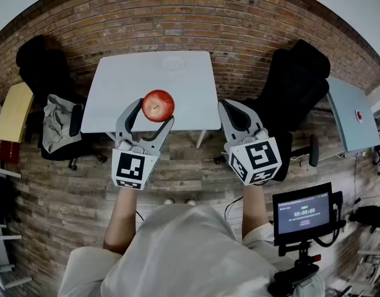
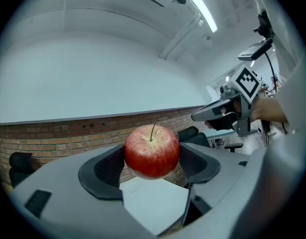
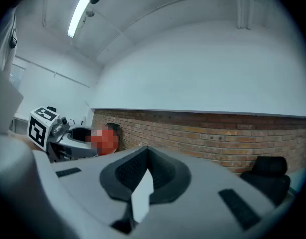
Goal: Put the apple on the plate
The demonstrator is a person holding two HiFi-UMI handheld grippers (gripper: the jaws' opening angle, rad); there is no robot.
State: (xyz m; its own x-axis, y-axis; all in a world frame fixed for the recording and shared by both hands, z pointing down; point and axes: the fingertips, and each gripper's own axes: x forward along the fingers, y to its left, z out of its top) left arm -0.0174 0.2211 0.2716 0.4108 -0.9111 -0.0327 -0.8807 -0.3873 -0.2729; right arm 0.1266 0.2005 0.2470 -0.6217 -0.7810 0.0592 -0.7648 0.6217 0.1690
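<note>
A red apple [image 1: 158,106] hangs in the air in front of the white table [image 1: 112,91], and my left gripper [image 1: 156,112] is shut on it. In the left gripper view the apple [image 2: 152,151] sits stem up between the two dark pads [image 2: 107,169], one on each side. A pale white plate [image 1: 174,62] lies near the table's far edge, and shows faintly below the apple [image 2: 131,185]. My right gripper [image 1: 226,107] is held level to the right of the apple, shut with nothing in it. Its pads [image 3: 128,171] meet at the tips.
A brick wall [image 1: 190,17] runs behind the table. Black office chairs stand at the left [image 1: 44,64] and right [image 1: 298,82]. A wooden seat [image 1: 13,111] is at far left, a grey-blue table [image 1: 351,119] at far right. A small monitor on a stand [image 1: 303,214] is beside me.
</note>
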